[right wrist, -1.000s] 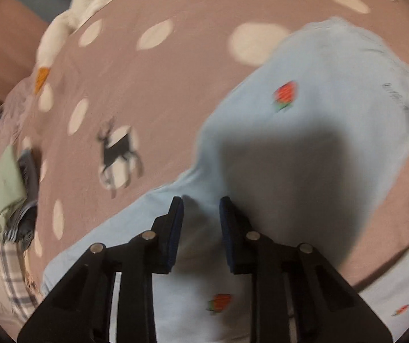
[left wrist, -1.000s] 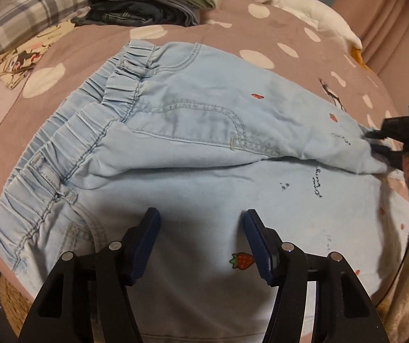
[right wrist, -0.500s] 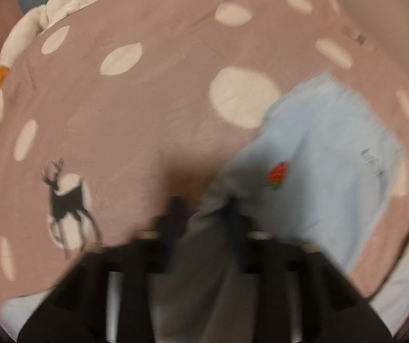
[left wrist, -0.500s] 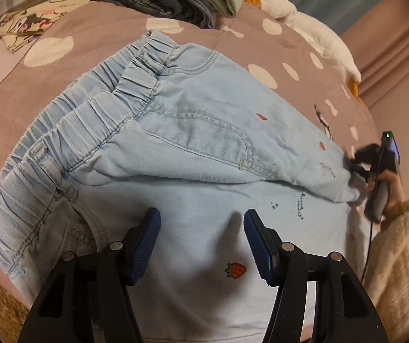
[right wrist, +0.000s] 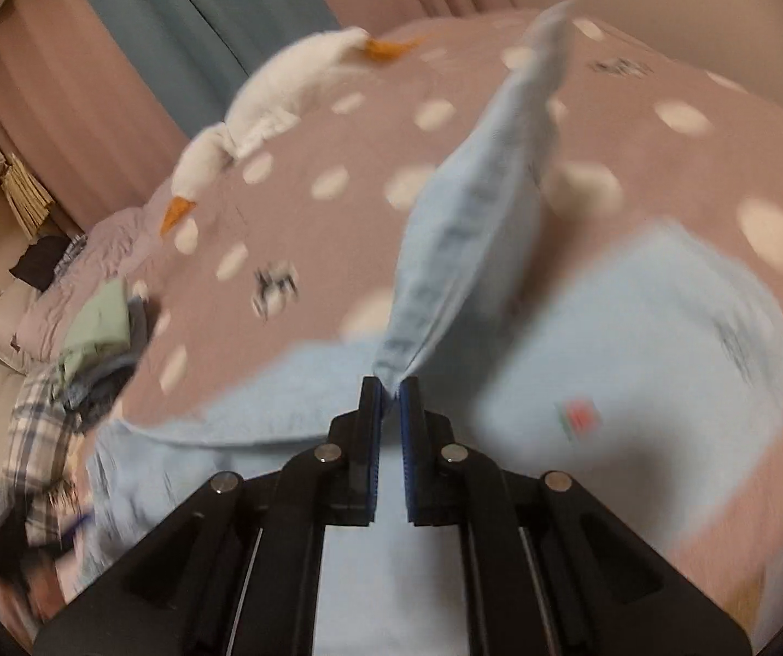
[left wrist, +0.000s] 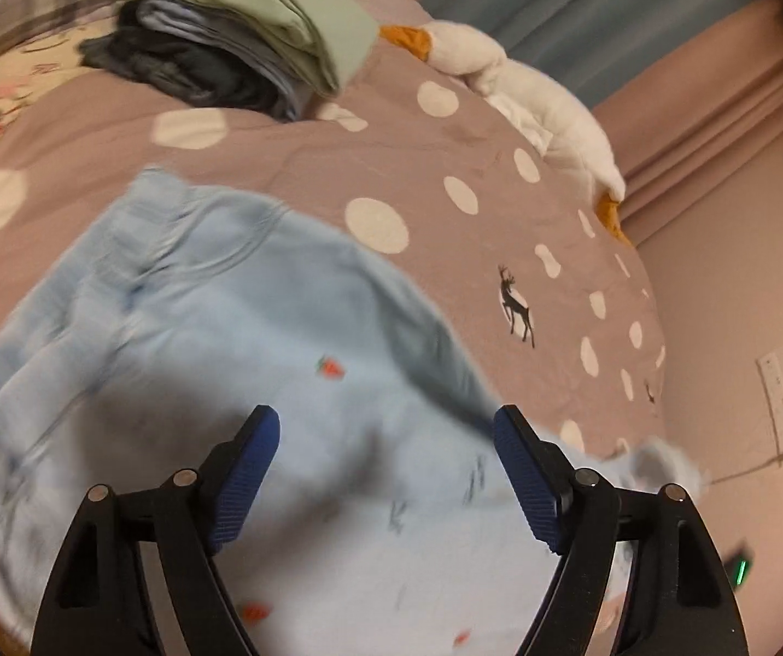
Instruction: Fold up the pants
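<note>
Light blue pants with small strawberry prints lie on a brown spotted bedspread. My left gripper is open and empty, held above the pants' middle. In the right wrist view my right gripper is shut on the hem of one pant leg. That leg is lifted off the bed and stands up ahead of the fingers. The rest of the pants lie flat below. Both views are blurred by motion.
A stack of folded clothes sits at the far side of the bed, also in the right wrist view. A white goose plush lies along the bed's far edge. A wall is to the right.
My right gripper has closed on the pant leg hem and lifted it up off the bed. My left gripper has swung right along the pants, staying open.
</note>
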Demonstrator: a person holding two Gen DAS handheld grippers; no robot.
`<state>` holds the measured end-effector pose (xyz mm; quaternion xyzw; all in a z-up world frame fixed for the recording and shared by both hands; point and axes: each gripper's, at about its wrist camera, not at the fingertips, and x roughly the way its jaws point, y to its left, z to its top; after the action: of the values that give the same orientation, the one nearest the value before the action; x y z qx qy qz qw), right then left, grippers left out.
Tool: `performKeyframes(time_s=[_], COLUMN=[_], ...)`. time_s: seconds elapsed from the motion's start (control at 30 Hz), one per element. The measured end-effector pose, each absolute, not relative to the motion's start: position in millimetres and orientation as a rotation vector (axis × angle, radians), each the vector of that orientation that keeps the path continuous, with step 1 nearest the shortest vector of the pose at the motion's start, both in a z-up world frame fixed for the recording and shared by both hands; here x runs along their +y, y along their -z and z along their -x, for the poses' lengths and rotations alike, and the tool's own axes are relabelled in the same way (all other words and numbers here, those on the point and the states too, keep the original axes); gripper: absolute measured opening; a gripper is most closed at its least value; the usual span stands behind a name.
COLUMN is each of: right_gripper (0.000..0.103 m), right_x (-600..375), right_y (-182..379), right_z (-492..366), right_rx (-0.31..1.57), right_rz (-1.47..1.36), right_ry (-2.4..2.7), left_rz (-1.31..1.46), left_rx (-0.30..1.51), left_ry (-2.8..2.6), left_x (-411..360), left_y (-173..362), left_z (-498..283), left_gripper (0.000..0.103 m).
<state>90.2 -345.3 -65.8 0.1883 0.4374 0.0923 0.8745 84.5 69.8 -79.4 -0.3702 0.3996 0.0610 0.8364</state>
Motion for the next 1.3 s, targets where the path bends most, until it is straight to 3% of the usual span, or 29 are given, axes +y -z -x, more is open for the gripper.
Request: performKeyframes(time_s=[0.13,0.2,0.27,0.3,0.57,0.8,0.83,0.9,0.97,1.0,1.03,1.1,1.2,1.27,1.3], right_gripper=[0.007,0.007,0.007,0.007,0.007,0.008,0.008,0.01,0.012,0.018,0.03,0.045,0.046,0.046,0.046], right_x=[-354,-357,-354,-355,-372,-378,-378,-380,-385,-388,-393,-404,-432,-449,-457], right_y=[99,103,103,102,95,103,104,105,104,104,102,99,97,99,100], right_z=[-89,-86,-87,-87,-82,-78,-78,-76,-76,-76,-76,-77,-81,-85,-87], right_rx=[0.986,0.993,0.983,0.983,0.989,1.052,1.061,1.063,1.062,1.062,1.048,1.018,0.991,0.982,0.984], right_rz=[-0.433,-0.434,-0.433,-0.44,-0.478,-0.506,-0.506,-0.509,-0.525,-0.526,-0.521,-0.518,-0.576,-0.629,-0.647], right_ry=[-0.194,-0.194,-0.203,-0.208,-0.183,-0.164,-0.159,-0.157,-0.148,-0.138,-0.115,-0.076,-0.033,-0.026,-0.007], left_rz=[0.791,0.824,0.844,0.85,0.753,0.821,0.82,0.815,0.832,0.848,0.859,0.904,1.004,0.976,0.936], left_rx=[0.924,0.937,0.956,0.974,0.805,0.901,0.892,0.857,0.814,0.796,0.789,0.781,0.734,0.743,0.759], left_ry=[-0.178,-0.199,-0.195,-0.18,-0.077,-0.07,-0.089,-0.148,-0.235,-0.28,-0.321,-0.34,-0.302,-0.31,-0.319], left_x=[71,75,79,79,43,44,48,60,77,87,97,113,130,132,132], left_y=[106,118,127,130,68,111,110,106,104,106,108,114,121,120,120], left_z=[-133,-146,-152,-151,-16,39,39,40,45,46,47,48,52,51,50], left_gripper=[0.079,0.069,0.009,0.006,0.005,0.008,0.012,0.03,0.057,0.059,0.06,0.06,0.057,0.025,0.02])
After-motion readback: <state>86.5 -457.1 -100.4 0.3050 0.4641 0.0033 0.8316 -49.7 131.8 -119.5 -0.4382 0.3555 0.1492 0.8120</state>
